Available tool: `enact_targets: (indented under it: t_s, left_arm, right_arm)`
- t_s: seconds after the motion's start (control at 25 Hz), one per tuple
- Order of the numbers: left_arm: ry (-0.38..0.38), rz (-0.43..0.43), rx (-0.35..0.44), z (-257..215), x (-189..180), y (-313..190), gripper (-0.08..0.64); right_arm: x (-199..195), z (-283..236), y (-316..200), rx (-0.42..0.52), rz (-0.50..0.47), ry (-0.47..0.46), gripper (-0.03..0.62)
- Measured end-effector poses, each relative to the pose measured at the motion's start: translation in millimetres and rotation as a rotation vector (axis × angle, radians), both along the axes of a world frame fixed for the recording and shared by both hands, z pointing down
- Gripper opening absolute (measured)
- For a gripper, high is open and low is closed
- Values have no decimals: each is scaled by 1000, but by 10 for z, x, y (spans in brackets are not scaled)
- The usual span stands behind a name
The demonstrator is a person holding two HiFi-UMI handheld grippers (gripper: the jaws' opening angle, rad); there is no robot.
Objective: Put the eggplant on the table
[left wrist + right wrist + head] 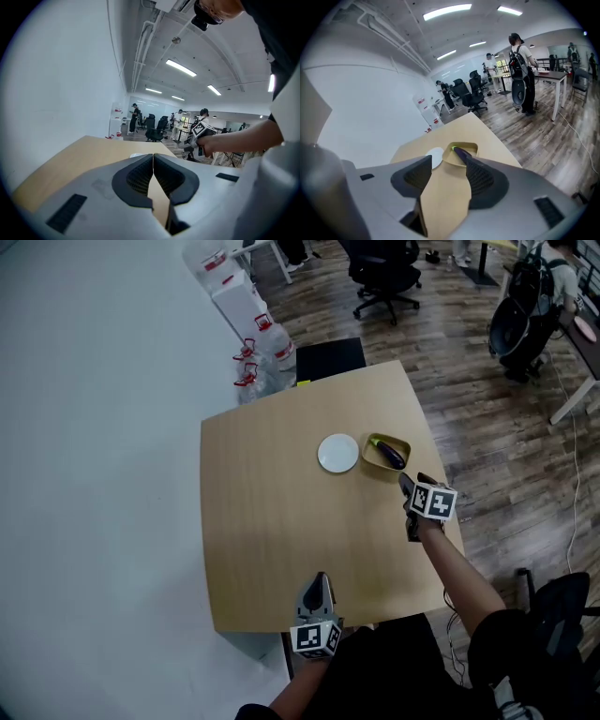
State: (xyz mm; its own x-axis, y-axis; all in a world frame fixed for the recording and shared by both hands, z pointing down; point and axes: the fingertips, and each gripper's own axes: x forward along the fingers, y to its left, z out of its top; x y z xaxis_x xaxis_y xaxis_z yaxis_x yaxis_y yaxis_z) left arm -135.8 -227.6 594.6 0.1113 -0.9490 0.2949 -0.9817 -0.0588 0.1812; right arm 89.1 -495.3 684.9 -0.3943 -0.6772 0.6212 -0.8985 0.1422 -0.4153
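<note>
Head view, near first: grey left gripper [320, 579] over the near edge of the light wooden table [262, 521], jaws pressed together, nothing inside. Farther right, grey right gripper [405, 483], jaws wide apart, empty. Just past it, dark purple eggplant [390, 455] lying in a small yellow dish [371, 461], beside a round white plate [338, 453].

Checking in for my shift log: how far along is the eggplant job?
Nothing done yet: the eggplant lies in the yellow dish. In hand: the right claw is open and empty, aimed at the dish. Remaining: grasp the eggplant, set it on the table.
</note>
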Motion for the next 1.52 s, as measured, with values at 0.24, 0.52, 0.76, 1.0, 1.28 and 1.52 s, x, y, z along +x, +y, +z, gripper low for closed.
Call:
enact_targets:
  t_s: [0.24, 0.52, 0.76, 1.0, 1.28, 1.52]
  left_arm:
    - [21, 40, 70, -321, -24, 461, 15]
    - [119, 131, 94, -506, 81, 877, 15]
    - [129, 155, 139, -638, 160, 1222, 15]
    - [141, 153, 159, -790, 83, 1412, 15]
    - [149, 176, 191, -831, 112, 1556, 15]
    - [124, 189, 199, -894, 148, 1610, 15]
  right_arm:
    - [-288, -523, 1040, 79, -105, -20, 285]
    - [-614, -1212, 2152, 208, -237, 13, 284]
    - [-675, -1470, 3010, 321, -292, 91, 255]
    - [-693, -1527, 3556, 344, -270, 97, 155]
    - [-775, -1729, 3976, 415, -274, 77, 60]
    - [-857, -1851, 4109, 482, -317, 110, 60]
